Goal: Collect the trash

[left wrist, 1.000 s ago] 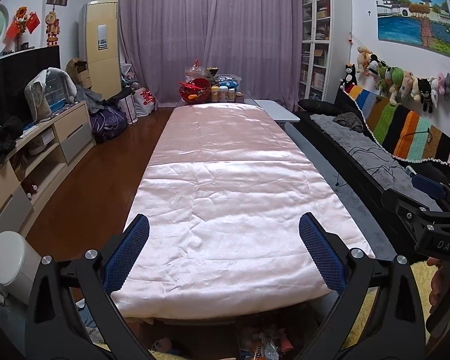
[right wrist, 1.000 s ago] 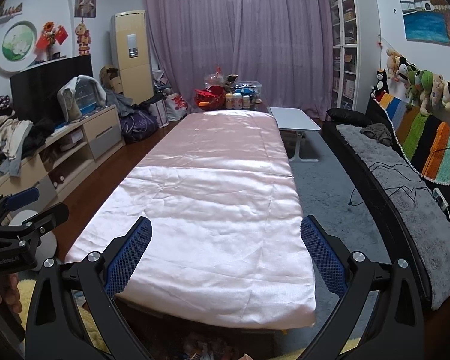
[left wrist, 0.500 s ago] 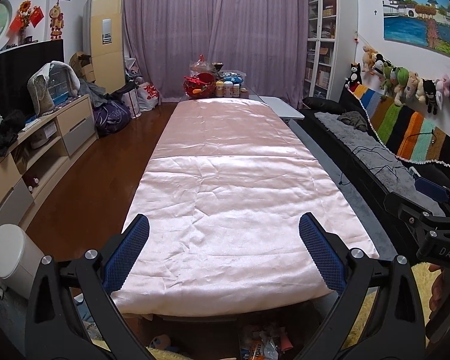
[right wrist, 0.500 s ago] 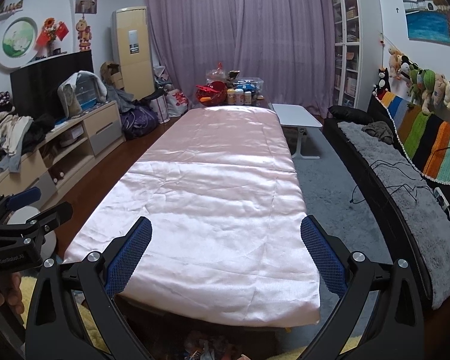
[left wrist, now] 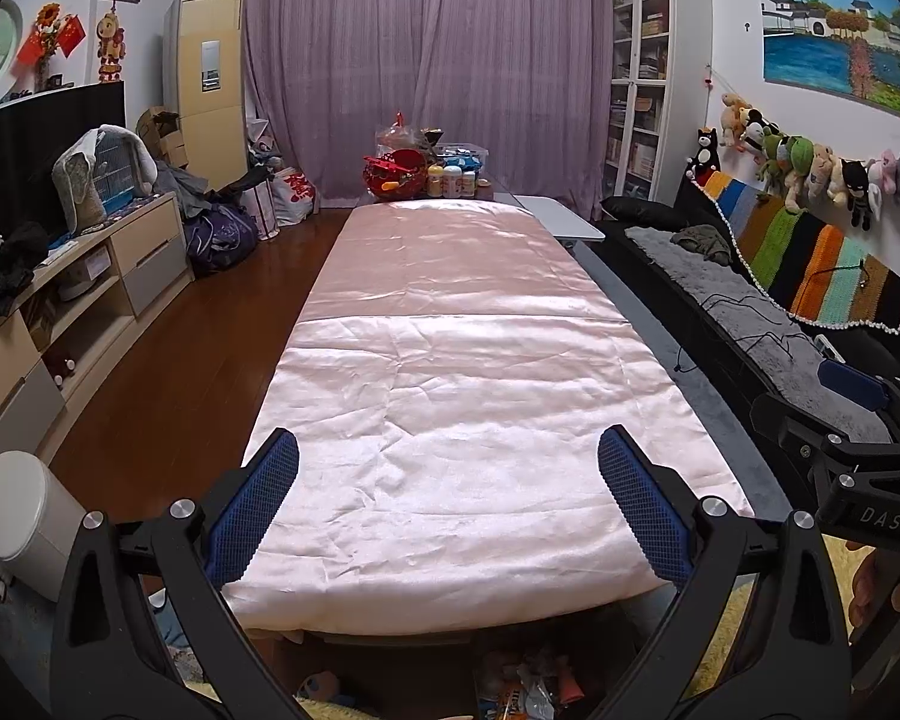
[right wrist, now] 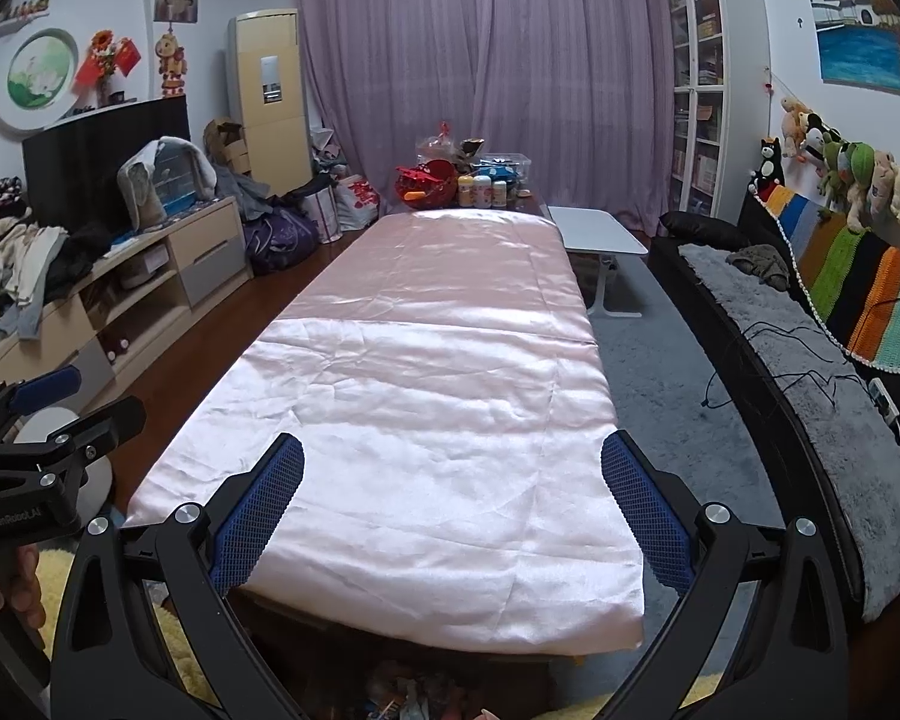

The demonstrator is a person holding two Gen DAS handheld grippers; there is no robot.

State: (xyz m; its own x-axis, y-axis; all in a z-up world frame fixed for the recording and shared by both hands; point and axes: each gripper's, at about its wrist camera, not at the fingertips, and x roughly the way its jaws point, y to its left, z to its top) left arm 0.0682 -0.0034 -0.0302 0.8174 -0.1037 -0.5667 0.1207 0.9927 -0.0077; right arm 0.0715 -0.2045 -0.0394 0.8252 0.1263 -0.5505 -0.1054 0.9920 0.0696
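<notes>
Grippers are both standing wide open and holding nothing: the left gripper (left wrist: 448, 495) is hanging over the near end of the long table, its blue pads spread far apart, and the right gripper (right wrist: 452, 498) is doing the same just beside it, each showing at the edge of the other's view. Neither tool is touching the pink satin cloth (left wrist: 456, 360) that is covering the table.

Trash (left wrist: 522, 690), a small heap of crumpled wrappers, is lying on the floor under the table's near edge, below both grippers and partly hidden by their frames; in the right wrist view it is showing as a dim clutter (right wrist: 411, 699). A white cylindrical bin (left wrist: 21, 519) is standing on the floor to the left of the table, lid closed, so its contents cannot be told.

At the table's far end a red basket (left wrist: 393, 171) is sitting among several small bottles. Fingers of the person's hand (left wrist: 888, 588) are wrapping around the right gripper's handle, holding it level and pointing forward.
</notes>
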